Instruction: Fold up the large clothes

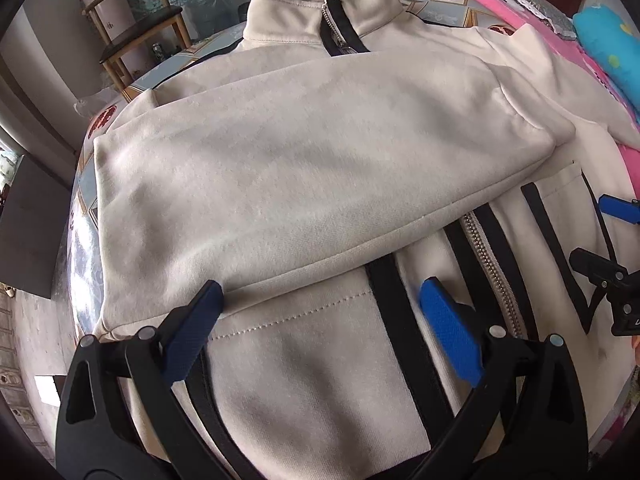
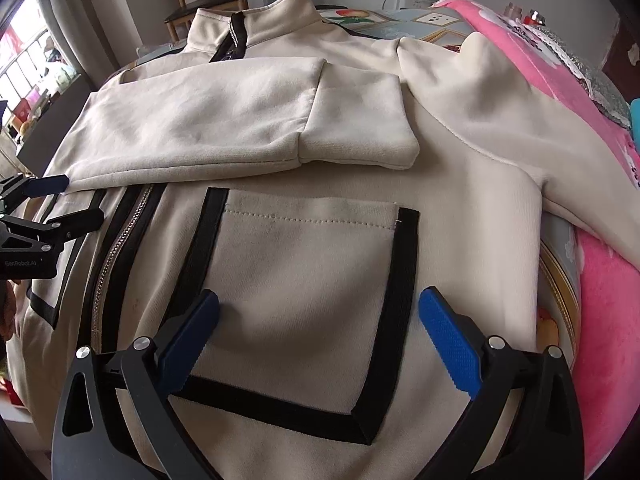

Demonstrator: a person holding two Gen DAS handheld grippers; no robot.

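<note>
A cream zip-up jacket (image 1: 304, 368) with black trim lies front-up on a round table, collar far from me. Its left sleeve (image 1: 304, 168) is folded across the chest, cuff (image 2: 360, 128) toward the right. The right sleeve (image 2: 500, 120) lies spread out to the right over pink bedding. My left gripper (image 1: 320, 300) is open and empty, hovering over the lower left front by the sleeve's edge. My right gripper (image 2: 320, 308) is open and empty above the black-edged pocket (image 2: 304, 264). Each gripper shows at the edge of the other's view.
The patterned table (image 1: 80, 248) edge shows at left. A pink blanket (image 2: 600, 320) and a blue pillow (image 1: 608, 44) lie at the right. A wooden chair (image 1: 136, 40) stands behind the table. A dark cabinet (image 1: 28, 220) is at far left.
</note>
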